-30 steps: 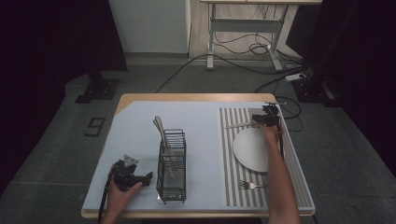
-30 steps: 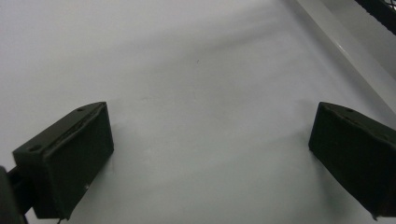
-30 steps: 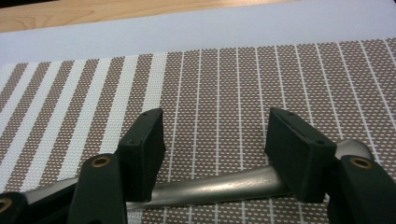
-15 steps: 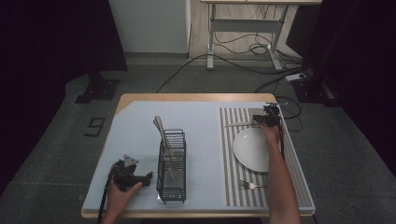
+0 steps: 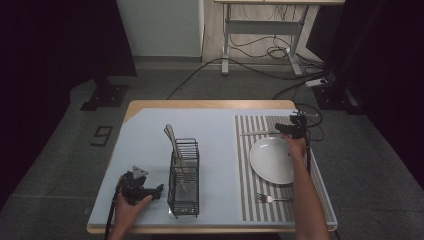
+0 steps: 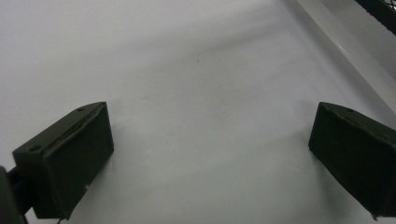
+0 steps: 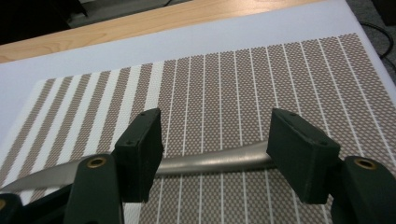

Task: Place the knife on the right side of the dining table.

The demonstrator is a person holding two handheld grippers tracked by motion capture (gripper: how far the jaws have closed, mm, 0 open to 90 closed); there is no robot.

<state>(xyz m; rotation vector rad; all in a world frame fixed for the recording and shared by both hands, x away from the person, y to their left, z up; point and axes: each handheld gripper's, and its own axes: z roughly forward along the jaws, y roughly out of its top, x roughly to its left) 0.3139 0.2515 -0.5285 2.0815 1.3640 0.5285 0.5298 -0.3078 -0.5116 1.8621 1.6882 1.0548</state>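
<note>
right gripper [image 7: 215, 149] jaws spread wide, straddling a metal utensil handle [image 7: 210, 163] lying flat on the striped placemat [image 5: 250, 165], nothing clamped, forearm stretched past white plate [image 5: 272, 160], left gripper [image 6: 210, 154] gaping empty, resting on pale blue table [image 5: 145, 135], dark room, cables on floor

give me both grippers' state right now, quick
Left gripper: open, nothing between its jaws, over the bare table mat.
Right gripper: open, jaws on either side of a metal utensil handle lying on the striped placemat.
</note>
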